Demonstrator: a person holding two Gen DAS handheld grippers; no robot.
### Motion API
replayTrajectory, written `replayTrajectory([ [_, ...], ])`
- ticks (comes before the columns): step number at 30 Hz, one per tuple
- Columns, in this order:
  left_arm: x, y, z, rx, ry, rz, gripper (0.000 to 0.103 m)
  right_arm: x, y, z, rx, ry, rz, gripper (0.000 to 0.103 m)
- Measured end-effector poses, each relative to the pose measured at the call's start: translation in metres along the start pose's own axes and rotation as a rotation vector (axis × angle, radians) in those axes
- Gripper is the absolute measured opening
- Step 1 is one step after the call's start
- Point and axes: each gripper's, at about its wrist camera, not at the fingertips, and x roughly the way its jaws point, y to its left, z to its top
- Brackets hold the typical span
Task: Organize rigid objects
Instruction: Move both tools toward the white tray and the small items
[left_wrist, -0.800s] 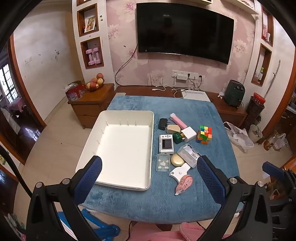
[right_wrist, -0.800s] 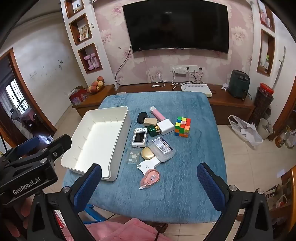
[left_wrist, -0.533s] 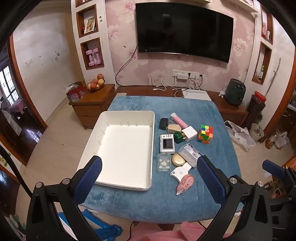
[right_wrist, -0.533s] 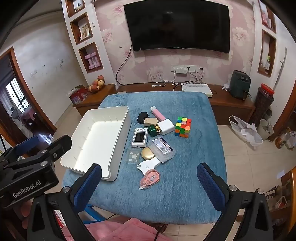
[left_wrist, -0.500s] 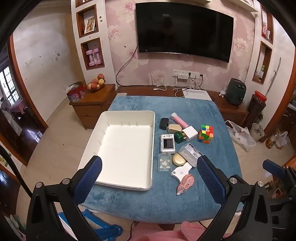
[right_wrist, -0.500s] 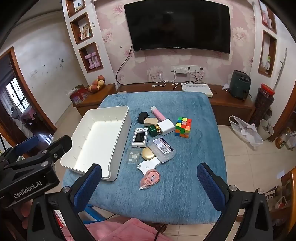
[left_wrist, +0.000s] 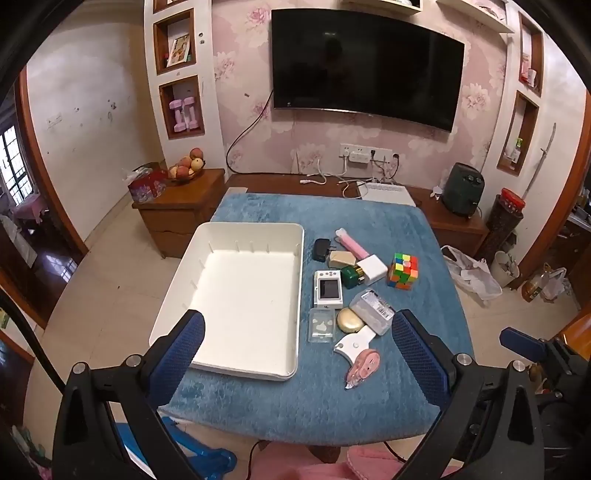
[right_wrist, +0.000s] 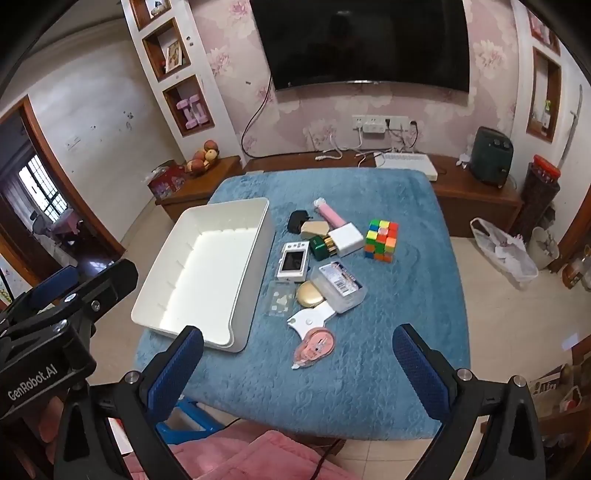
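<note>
two grippers hang in the air above the near edge of a table (left_wrist: 388, 225) covered in blue cloth. your left gripper (left_wrist: 295, 354) has its blue-padded fingers spread wide apart, holding nothing. your right gripper (right_wrist: 295, 363) is spread just as wide, also holding nothing.

a white bin (left_wrist: 243, 291) sits on the left half of the table with nothing in it. just right of the bin lies a cluster of small things, some touching: a black plug (left_wrist: 320, 249), a pink stick (left_wrist: 352, 245), a tan case (left_wrist: 341, 258), a white box (left_wrist: 372, 268), a green box (left_wrist: 350, 277), a white camera (left_wrist: 328, 288), a clear box (left_wrist: 371, 311), a gold compact (left_wrist: 350, 319), a clear card case (left_wrist: 322, 325), a white scraper (left_wrist: 354, 341) and a pink tape roller (left_wrist: 364, 367) nearest you. a cube (left_wrist: 403, 271) stands apart to the right.
</note>
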Motion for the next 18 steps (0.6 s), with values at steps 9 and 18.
replayTrajectory([
  [9, 0.003, 0.007, -0.008, -0.022, 0.071, 0.059, 0.101, 0.01, 0.005, -0.01, 0.013, 0.066, 0.037, 0.103],
  [18, 0.004, 0.023, -0.024, -0.05, 0.142, 0.121, 0.101, 0.028, 0.01, -0.014, 0.044, 0.163, 0.094, 0.098],
])
